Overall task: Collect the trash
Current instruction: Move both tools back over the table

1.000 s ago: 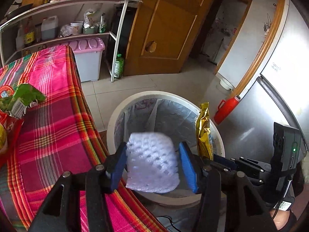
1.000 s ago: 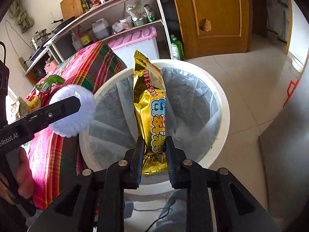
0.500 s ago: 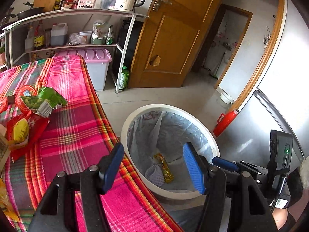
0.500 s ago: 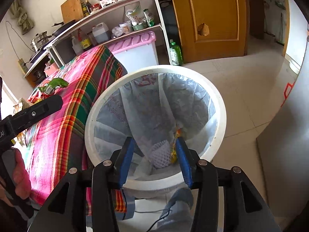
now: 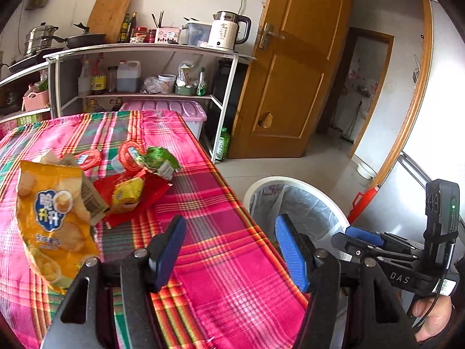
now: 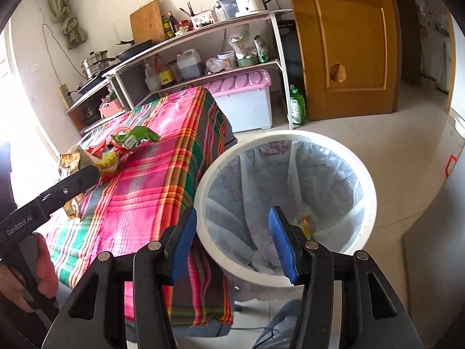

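A white trash bin (image 6: 369, 180) with a clear liner stands on the floor beside the table; a yellow wrapper (image 6: 305, 223) lies inside. The bin also shows in the left wrist view (image 5: 261, 184). My left gripper (image 5: 229, 250) is open and empty above the plaid tablecloth (image 5: 221, 276). Ahead of it lies a trash pile: a yellow chip bag (image 5: 55, 221), a red wrapper (image 5: 151, 196), a green wrapper (image 5: 159, 160), a small yellow packet (image 5: 128, 192). My right gripper (image 6: 232, 238) is open and empty over the bin's near rim.
A kitchen shelf (image 5: 145, 49) with kettle, bottles and pans stands behind the table. A pink-lidded storage box (image 6: 244, 101) and a green bottle (image 6: 297, 107) sit on the floor by a wooden door (image 6: 348, 43). A red container (image 5: 361, 203) stands beyond the bin.
Both grippers opened and dropped the white foam net and the yellow snack bag into the bin. The left gripper then swung left over the table; the right gripper pulled back.
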### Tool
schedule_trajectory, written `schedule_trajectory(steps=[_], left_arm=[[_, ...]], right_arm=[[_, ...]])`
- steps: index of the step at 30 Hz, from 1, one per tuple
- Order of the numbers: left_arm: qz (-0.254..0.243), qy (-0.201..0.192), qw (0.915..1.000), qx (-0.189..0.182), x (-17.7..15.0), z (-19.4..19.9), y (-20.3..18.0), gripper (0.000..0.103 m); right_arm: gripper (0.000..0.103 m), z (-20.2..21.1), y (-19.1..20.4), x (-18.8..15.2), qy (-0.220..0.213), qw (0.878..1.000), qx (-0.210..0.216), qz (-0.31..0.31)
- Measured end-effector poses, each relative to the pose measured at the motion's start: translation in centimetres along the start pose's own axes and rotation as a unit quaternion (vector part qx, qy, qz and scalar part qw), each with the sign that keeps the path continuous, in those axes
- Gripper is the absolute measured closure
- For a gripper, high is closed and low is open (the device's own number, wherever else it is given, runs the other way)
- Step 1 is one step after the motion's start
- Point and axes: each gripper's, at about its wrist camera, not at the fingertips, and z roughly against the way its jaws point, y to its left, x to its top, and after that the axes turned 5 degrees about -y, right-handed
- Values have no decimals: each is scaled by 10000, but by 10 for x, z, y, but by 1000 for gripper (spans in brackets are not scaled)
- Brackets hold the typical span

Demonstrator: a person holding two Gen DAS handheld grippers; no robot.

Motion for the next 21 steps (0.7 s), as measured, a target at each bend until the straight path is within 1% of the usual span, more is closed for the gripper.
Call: schedule_trajectory(steps=[8,15,21], left_arm=[[261,-157,9984,468,-13,34,42,37],[413,-333,9944,915,-19,57,81,37],[553,-423,9899,1237,-22,68,110,37]], right_arm=[[50,-3,42,-3,86,9985,434,318],[50,-12,67,-3,159,9968,603,492],[50,-22,84,1,232,9953,717,613]])
